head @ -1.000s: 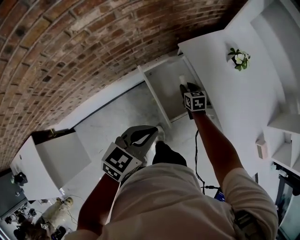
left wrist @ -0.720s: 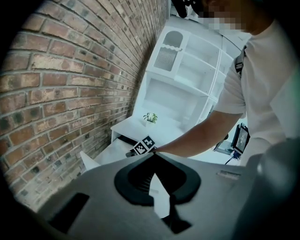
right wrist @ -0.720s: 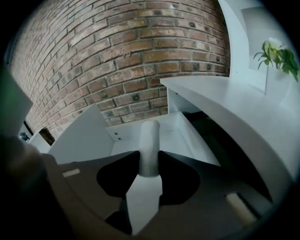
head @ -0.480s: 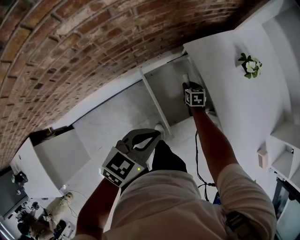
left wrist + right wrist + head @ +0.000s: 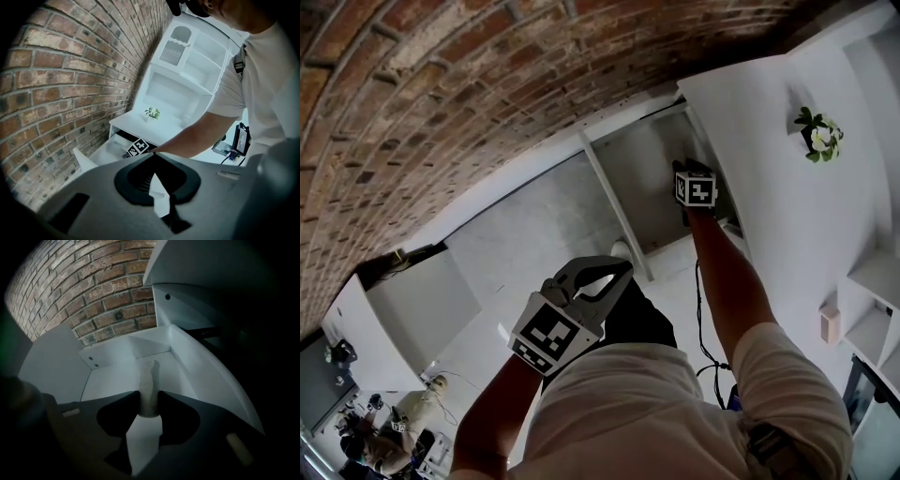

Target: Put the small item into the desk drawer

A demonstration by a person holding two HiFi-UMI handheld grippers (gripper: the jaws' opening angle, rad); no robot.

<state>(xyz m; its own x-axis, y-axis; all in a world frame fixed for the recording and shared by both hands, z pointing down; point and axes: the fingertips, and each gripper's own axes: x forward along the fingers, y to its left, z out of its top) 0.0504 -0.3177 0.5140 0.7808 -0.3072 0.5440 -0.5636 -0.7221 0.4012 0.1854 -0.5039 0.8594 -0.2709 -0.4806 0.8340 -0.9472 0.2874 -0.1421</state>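
Head view: the right gripper (image 5: 149, 393) is at 1 o'clock, and its marker cube hides its fingers and what they carry. The right gripper view is dim. It shows the fingers clamped on the small item (image 5: 150, 380), a pale stubby cylinder with a blurred far end, held over the floor of the open white drawer (image 5: 112, 378).

The left gripper (image 5: 622, 269) is low, near 6 o'clock. Its fingers are together with nothing between them.

The white surface (image 5: 769, 169) runs from 1 to 3 o'clock and carries a small potted plant (image 5: 820, 136). A brick wall (image 5: 441, 94) runs from 9 to 12 o'clock over a pale floor (image 5: 534, 234). A white cabinet (image 5: 412, 314) stands at 8 o'clock. A black cable (image 5: 697, 319) trails by the right arm.

Both cubes carry black-and-white square markers.
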